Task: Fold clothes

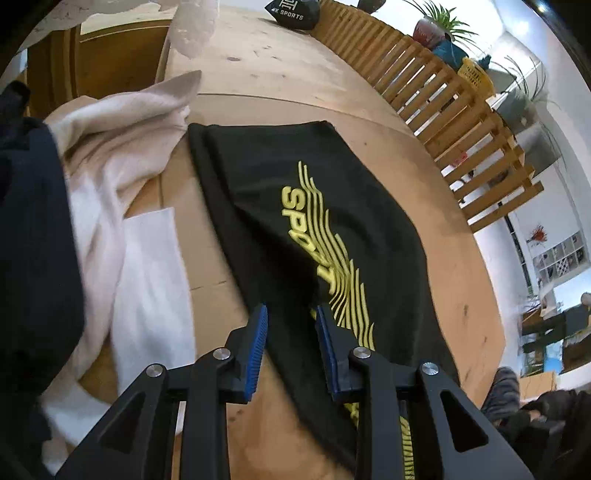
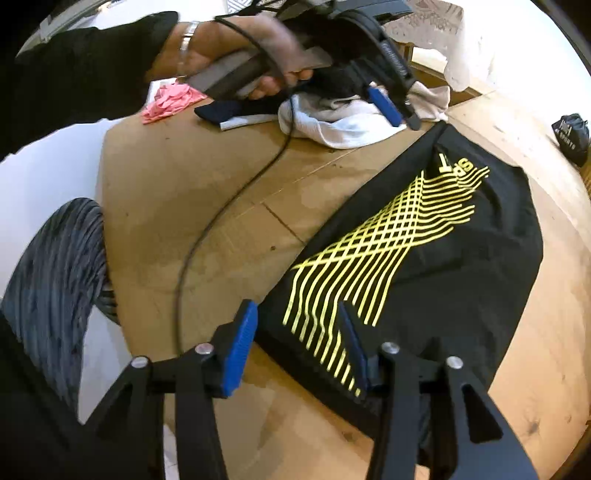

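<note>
On the wooden worktop (image 2: 207, 206) we have the black T-shirt with yellow wavy-line print (image 1: 295, 206) lying flat in a narrowed shape, its sides seemingly turned in already, with a heap of white cloth (image 1: 122, 173) just beside its far corner and a small folded black garment with white lettering (image 1: 293, 14) well apart at the back. Our left gripper (image 1: 290, 314) hovers over one end of the shirt with its blue-padded fingers (image 1: 258, 332) wide apart and nothing between them; our right gripper (image 2: 297, 317) sits at the opposite end, likewise spread open, one finger over the printed cloth and the other beyond the hem above bare wood. From the right wrist view we also see the left hand (image 2: 243, 48) on its gripper handle, raised above the white cloth. We judge that we stand between folds: the lengthwise folds look done, and the crosswise fold is not yet begun. Next we would need to lower both sets of fingers onto the two corners of one short edge, pinch through all layers, and carry that edge over to meet the other
</note>
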A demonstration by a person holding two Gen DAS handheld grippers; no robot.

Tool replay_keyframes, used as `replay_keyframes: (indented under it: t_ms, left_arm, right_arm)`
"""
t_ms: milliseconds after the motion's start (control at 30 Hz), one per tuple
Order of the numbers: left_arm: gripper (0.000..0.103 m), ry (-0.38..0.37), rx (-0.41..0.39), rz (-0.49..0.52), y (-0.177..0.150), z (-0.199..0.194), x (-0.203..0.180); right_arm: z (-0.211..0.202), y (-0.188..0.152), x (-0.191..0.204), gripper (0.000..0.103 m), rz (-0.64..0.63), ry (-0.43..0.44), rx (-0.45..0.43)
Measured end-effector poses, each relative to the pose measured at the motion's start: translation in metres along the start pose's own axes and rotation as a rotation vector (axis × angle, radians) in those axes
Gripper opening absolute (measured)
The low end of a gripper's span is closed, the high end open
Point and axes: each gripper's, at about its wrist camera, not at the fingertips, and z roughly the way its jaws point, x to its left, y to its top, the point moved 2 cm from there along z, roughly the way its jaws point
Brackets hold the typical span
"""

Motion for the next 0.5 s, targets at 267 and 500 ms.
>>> replay_keyframes:
  t_ms: [267, 500]
  left_arm:
    - [0.033, -0.001, 0.003, -0.019, 0.019, 0.018, 0.004]
    - [0.038, 0.015, 0.030, -0.050, 0.051, 0.053, 0.002]
  right_arm:
    - [0.029, 0.006, 0.008, 0.016, -0.050, 0.002, 0.051]
    - [0.023, 0.006, 0.002, 0.002, -0.001, 0.059, 0.028]
